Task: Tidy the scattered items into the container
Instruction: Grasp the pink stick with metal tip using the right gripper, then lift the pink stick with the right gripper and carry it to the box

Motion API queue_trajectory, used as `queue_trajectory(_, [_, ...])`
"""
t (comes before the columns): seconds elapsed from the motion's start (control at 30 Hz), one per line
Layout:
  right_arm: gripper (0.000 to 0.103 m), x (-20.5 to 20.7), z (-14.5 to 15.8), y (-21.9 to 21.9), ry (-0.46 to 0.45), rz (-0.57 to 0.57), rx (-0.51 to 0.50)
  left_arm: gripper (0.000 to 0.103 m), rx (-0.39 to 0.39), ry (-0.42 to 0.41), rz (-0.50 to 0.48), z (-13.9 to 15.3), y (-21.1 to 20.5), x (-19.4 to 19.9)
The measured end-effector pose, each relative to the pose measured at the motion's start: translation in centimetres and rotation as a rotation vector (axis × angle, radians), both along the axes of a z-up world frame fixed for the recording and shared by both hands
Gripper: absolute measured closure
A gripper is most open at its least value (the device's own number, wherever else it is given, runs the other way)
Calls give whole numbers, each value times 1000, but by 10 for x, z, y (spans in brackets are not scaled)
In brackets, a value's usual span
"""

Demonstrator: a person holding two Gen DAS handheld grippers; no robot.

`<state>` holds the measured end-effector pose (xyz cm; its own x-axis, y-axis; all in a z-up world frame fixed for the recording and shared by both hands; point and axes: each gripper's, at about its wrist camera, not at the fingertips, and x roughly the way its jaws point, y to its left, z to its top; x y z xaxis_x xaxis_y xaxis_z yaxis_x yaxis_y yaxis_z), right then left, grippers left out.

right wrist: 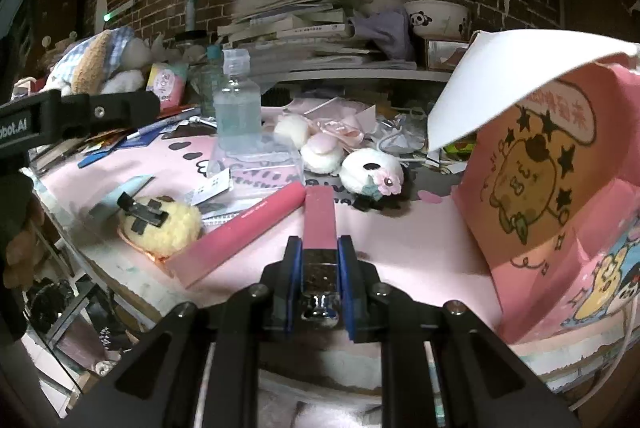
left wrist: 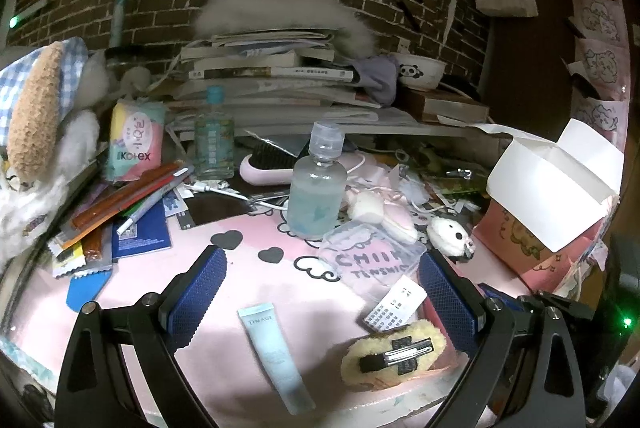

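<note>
My right gripper (right wrist: pixel 320 248) is shut on a slim pink bar with a metal end (right wrist: pixel 319 216), held just above the pink mat (right wrist: pixel 400 240). The pink cartoon box (right wrist: pixel 540 168) with its white lid flap raised stands to the right of it. A long pink box (right wrist: pixel 236 232) lies to the left. My left gripper (left wrist: pixel 322 260) hangs open over the mat with nothing between its fingers. Below it lie a pale blue tube (left wrist: pixel 276 356) and a fuzzy yellow hair clip (left wrist: pixel 394 352). The cartoon box (left wrist: pixel 532 240) is at its far right.
A clear bottle (left wrist: pixel 316 192), a clear pouch (left wrist: pixel 372 256), small white plush toys (left wrist: pixel 450 236), pens and packets (left wrist: pixel 120 204) crowd the mat. Stacked books (left wrist: pixel 276 76) and a panda bowl (left wrist: pixel 420 70) stand behind. The desk's front edge is near both grippers.
</note>
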<state>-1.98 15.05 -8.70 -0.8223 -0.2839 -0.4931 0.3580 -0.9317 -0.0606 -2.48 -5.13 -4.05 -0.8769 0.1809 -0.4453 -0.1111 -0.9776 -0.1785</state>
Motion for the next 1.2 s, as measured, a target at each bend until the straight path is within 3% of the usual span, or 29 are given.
queue_trajectory(0.43, [85, -20, 0, -4, -14, 13, -19, 7, -1, -16, 3, -6, -1, -7])
queue_trajectory(0.7, [88, -22, 1, -2, -14, 24, -31, 7, -1, -12, 4, -5, 0, -6])
queue_trajectory(0.93, [88, -6, 16, -2, 83, 12, -19, 7, 5, 8, 11, 1, -2, 1])
queue_trajectory(1.2, [88, 8, 45, -22, 164, 87, -17, 7, 23, 24, 37, 5, -15, 13])
